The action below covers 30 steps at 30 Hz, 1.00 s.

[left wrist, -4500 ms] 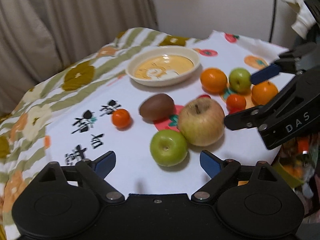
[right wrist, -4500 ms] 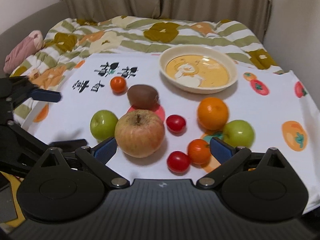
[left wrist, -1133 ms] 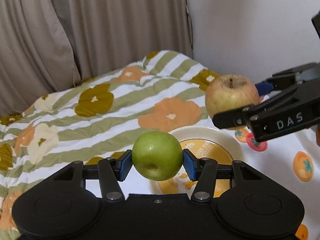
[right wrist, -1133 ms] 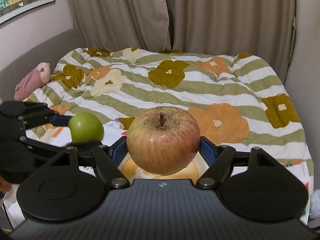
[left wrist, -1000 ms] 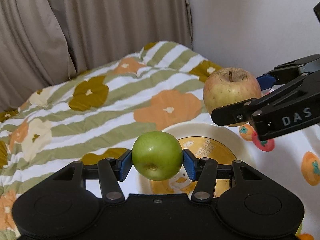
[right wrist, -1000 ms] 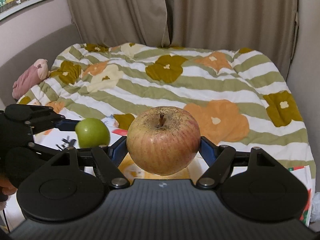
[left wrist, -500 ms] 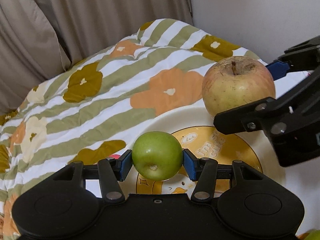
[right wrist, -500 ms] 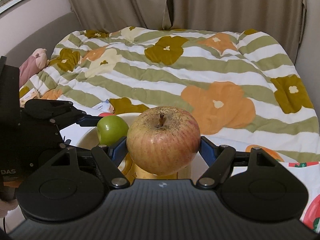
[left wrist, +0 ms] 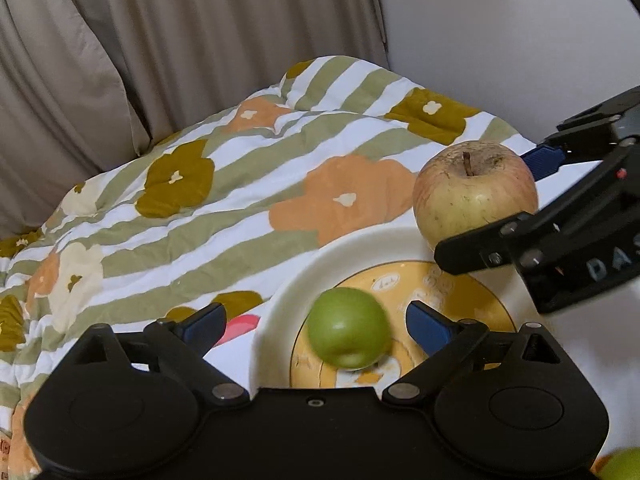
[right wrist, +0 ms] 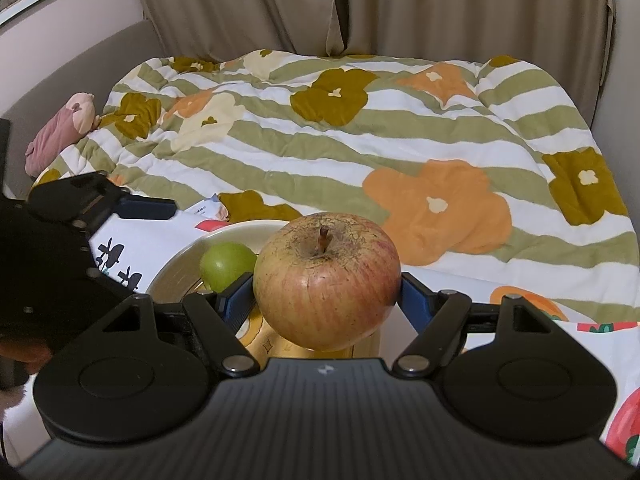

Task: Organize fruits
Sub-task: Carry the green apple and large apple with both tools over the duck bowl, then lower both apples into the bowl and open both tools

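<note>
Left wrist view: the left gripper (left wrist: 316, 326) had just been opening, and its blue pads (left wrist: 428, 326) stood wide apart with clear gaps on both sides of the small green apple (left wrist: 349, 334), which no pad touched. The apple was blurred and lay over the yellow centre of the cream bowl (left wrist: 276, 308). To the right, over the bowl's far rim, the right gripper (left wrist: 532, 200) was clamped on the large reddish apple (left wrist: 474, 188), stem up. In the right wrist view the same grip showed: both pads (right wrist: 238, 300) pressed against the sides of the large apple (right wrist: 326, 280), held above the bowl (right wrist: 180, 264), with the green apple (right wrist: 226, 264) inside it. The striped flowered quilt (left wrist: 240, 184) lay beyond, beige curtains (left wrist: 200, 48) behind.
</note>
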{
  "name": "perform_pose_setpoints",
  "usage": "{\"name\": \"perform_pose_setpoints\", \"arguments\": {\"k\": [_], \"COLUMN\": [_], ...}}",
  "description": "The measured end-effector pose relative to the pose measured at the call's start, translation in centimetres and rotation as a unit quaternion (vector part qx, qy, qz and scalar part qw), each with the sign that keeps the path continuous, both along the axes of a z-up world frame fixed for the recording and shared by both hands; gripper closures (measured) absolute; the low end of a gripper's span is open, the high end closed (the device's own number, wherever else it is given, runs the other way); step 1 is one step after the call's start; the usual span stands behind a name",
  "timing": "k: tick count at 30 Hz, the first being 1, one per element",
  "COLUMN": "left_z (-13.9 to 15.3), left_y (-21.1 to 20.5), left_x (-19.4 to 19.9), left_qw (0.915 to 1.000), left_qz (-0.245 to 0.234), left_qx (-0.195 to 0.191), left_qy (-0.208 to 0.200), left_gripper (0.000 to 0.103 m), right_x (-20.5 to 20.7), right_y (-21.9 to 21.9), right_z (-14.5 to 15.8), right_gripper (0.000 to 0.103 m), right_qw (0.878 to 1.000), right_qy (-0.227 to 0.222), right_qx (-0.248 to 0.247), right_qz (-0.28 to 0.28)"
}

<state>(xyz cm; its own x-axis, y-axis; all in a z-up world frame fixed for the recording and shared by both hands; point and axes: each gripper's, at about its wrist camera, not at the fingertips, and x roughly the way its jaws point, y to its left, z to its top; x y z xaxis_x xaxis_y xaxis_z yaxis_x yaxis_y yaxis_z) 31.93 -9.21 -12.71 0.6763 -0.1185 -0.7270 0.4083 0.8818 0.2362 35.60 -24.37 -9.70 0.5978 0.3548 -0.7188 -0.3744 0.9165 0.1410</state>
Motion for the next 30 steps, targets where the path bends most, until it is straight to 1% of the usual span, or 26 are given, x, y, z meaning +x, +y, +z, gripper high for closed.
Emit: {"name": "perform_pose_setpoints", "arguments": {"k": [9, 18, 20, 23, 24, 25, 26, 28, 30], "left_z": [0.5, 0.5, 0.6, 0.7, 0.7, 0.8, 0.8, 1.0, 1.2], "left_y": [1.5, 2.4, 2.6, 2.8, 2.9, 2.9, 2.9, 3.1, 3.2], "left_x": [-2.5, -4.0, -4.3, -4.6, -4.7, -4.8, -4.9, -5.2, -5.4], "left_qw": [0.9997, 0.9989, 0.9986, 0.9982, 0.9981, 0.9980, 0.9978, 0.9974, 0.9969], "left_qz": [0.020, 0.042, 0.048, 0.055, 0.057, 0.059, 0.062, 0.067, 0.073], "left_qx": [-0.013, -0.014, -0.018, -0.020, -0.020, -0.020, -0.020, -0.022, -0.027], "left_qy": [0.010, 0.016, 0.016, 0.015, 0.014, 0.013, 0.012, 0.011, 0.011], "left_gripper": [0.004, 0.004, 0.004, 0.004, 0.004, 0.004, 0.004, 0.004, 0.004], "right_x": [-0.1, 0.5, 0.3, 0.2, -0.1, -0.3, -0.4, -0.9, -1.1], "right_y": [1.4, 2.2, 2.4, 2.6, 2.6, 2.6, 2.6, 2.8, 2.9], "right_z": [-1.2, -3.0, -3.2, -3.4, -3.2, -2.9, -2.5, -1.9, -1.7], "right_gripper": [0.012, 0.012, 0.012, 0.011, 0.009, 0.002, 0.000, 0.000, 0.000], "right_qw": [0.999, 0.999, 0.998, 0.998, 0.998, 0.998, 0.998, 0.996, 0.996], "right_qy": [0.004, 0.006, -0.003, -0.004, -0.013, -0.023, -0.035, -0.058, -0.058], "right_qx": [-0.015, -0.024, -0.031, -0.029, -0.022, -0.021, -0.023, -0.037, -0.047], "right_qz": [0.033, 0.045, 0.054, 0.058, 0.056, 0.057, 0.056, 0.051, 0.050]}}
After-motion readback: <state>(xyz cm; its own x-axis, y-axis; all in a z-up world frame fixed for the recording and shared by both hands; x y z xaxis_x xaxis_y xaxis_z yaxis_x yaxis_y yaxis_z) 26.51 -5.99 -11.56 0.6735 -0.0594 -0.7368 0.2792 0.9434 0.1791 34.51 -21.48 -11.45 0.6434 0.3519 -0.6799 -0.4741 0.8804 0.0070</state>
